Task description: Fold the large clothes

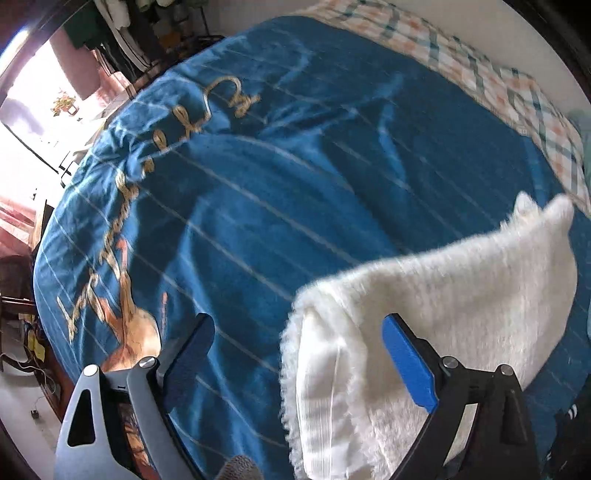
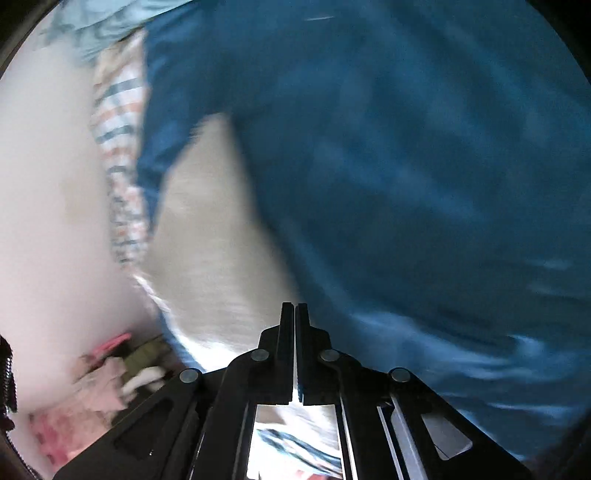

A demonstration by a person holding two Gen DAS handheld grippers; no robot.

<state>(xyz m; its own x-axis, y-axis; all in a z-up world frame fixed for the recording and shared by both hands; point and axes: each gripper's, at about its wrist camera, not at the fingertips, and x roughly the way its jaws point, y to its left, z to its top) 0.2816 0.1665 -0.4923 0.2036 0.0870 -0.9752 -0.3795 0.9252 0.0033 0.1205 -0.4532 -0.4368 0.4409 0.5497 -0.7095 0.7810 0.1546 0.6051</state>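
A white fuzzy garment [image 1: 436,295] lies folded on the blue bedspread [image 1: 277,177], at the lower right of the left wrist view. My left gripper [image 1: 295,332] is open above it, its right blue finger [image 1: 406,362] over the garment and its left finger [image 1: 192,350] over the bedspread; it holds nothing. In the blurred right wrist view the garment [image 2: 210,236] shows as a pale shape on the bedspread [image 2: 406,166]. My right gripper [image 2: 294,314] is shut, with its fingers pressed together and nothing visible between them.
A plaid sheet [image 1: 498,85] runs along the far edge of the bed, also seen in the right wrist view [image 2: 118,147]. A bright window [image 1: 26,110] and hanging clothes [image 1: 110,33] are at the far left. Pink and green items [image 2: 110,365] lie beside the bed.
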